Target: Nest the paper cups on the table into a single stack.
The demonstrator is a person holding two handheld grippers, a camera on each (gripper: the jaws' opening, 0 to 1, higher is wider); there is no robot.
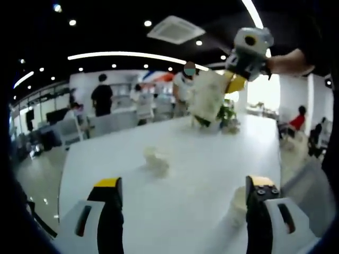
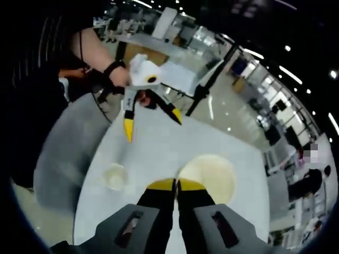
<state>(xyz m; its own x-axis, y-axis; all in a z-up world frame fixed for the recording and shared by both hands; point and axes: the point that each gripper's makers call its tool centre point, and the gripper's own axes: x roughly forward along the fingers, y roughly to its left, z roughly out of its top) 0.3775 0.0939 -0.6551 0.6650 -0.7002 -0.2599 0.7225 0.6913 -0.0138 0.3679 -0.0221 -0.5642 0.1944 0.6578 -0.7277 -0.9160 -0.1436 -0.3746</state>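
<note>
My right gripper (image 2: 176, 184) is shut on the rim of a white paper cup (image 2: 211, 178), whose open mouth faces the camera. In the left gripper view that cup (image 1: 208, 98) hangs high above the white table (image 1: 201, 159), held by the right gripper (image 1: 232, 80). My left gripper (image 1: 185, 185) is open low over the table with nothing between its jaws. One paper cup (image 1: 155, 157) stands mid-table ahead of it, and another cup (image 1: 237, 205) sits just inside its right jaw. In the right gripper view the left gripper (image 2: 152, 123) spreads its yellow tips above a cup (image 2: 115, 176).
Several people stand beyond the table's far end, near a small plant (image 1: 228, 114). A seated person in red (image 1: 298, 121) is at the right. A grey chair (image 2: 63, 153) stands beside the table's near edge. The person's arm (image 2: 98, 50) reaches in from above.
</note>
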